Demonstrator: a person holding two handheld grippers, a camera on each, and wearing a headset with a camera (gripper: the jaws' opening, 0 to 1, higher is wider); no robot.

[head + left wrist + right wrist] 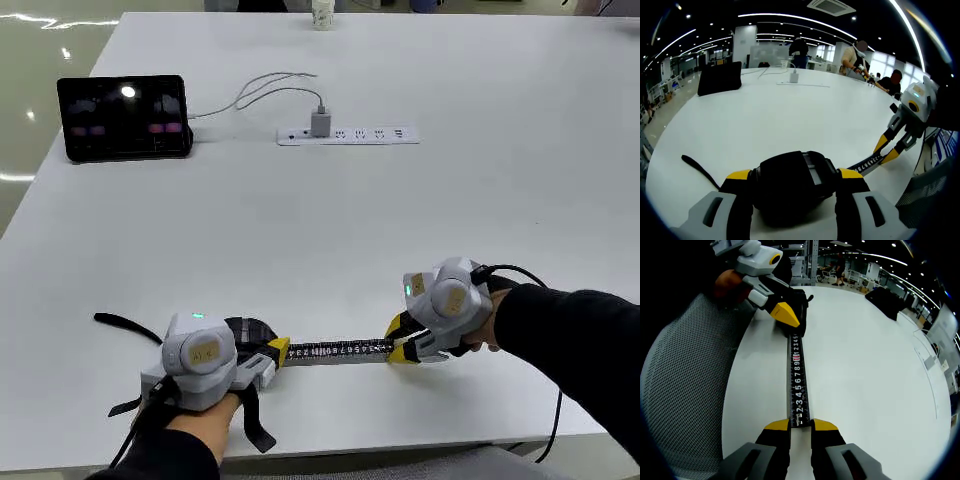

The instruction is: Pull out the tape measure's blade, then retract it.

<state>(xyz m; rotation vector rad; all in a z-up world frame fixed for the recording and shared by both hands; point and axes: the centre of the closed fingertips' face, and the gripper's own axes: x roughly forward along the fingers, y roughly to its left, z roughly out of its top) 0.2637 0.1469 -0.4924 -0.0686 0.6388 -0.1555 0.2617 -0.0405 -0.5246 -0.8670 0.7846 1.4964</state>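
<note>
Rounded black tape measure (250,332) clamped by left gripper (796,176); flat numbered blade (796,375) pinched by right gripper (801,426), along table's (420,220) near edge.

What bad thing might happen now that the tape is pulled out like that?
1. The right gripper pinches the end of the blade. If it slips, the blade might snap back fast toward the tape measure and the left gripper holding it.
2. All this sits close to the front edge of the table, so a hard tug might drag the tape measure off.
</note>
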